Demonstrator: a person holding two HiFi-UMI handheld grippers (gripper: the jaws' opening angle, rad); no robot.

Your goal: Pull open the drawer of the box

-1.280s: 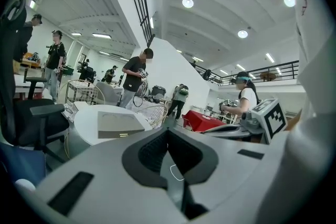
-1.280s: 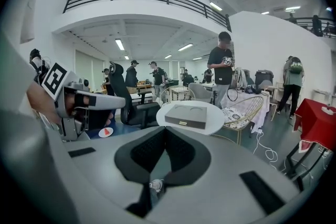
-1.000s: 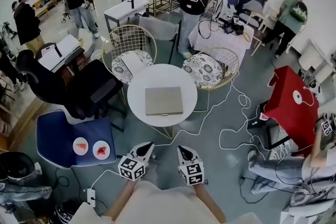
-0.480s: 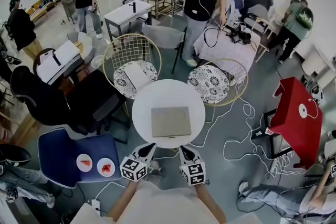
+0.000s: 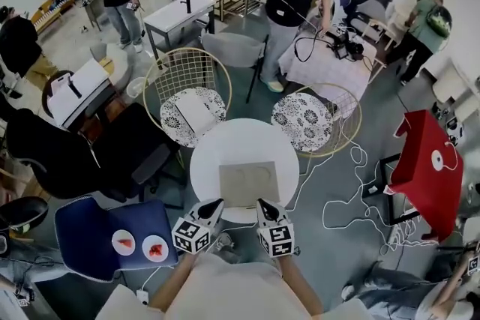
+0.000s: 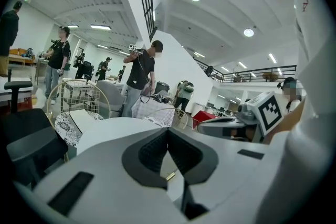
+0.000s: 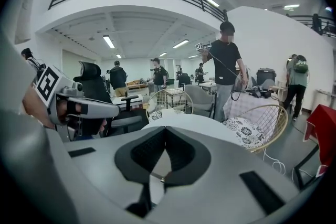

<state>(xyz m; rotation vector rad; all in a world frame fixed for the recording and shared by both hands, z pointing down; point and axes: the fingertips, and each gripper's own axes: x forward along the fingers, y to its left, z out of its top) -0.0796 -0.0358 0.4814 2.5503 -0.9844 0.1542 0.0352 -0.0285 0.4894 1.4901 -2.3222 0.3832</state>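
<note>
A busy open room seen from above, looking down over a person's arms. A flat tan box (image 5: 249,183) lies on a small round white table (image 5: 208,154), near the edge closest to the person. The left gripper (image 5: 216,204) and right gripper (image 5: 262,203) hover side by side at that near edge, tips pointing at the box, just short of it. Each gripper's jaws are pressed together with nothing between them. The drawer cannot be picked out from above: only the box's plain top shows, and no handle or seam is clear in any view.

Likely risks from here:
- The jaws are closed, so they would have to part before taking a handle. Pushing in closed would probably just shove the box away across the table.
- The box looks light and sits loose. Pulling the drawer without the other gripper bracing the box may drag the whole box toward the edge and off it.
- With the handle unseen, a blind grab could pinch the box's rim instead of the drawer.
</note>
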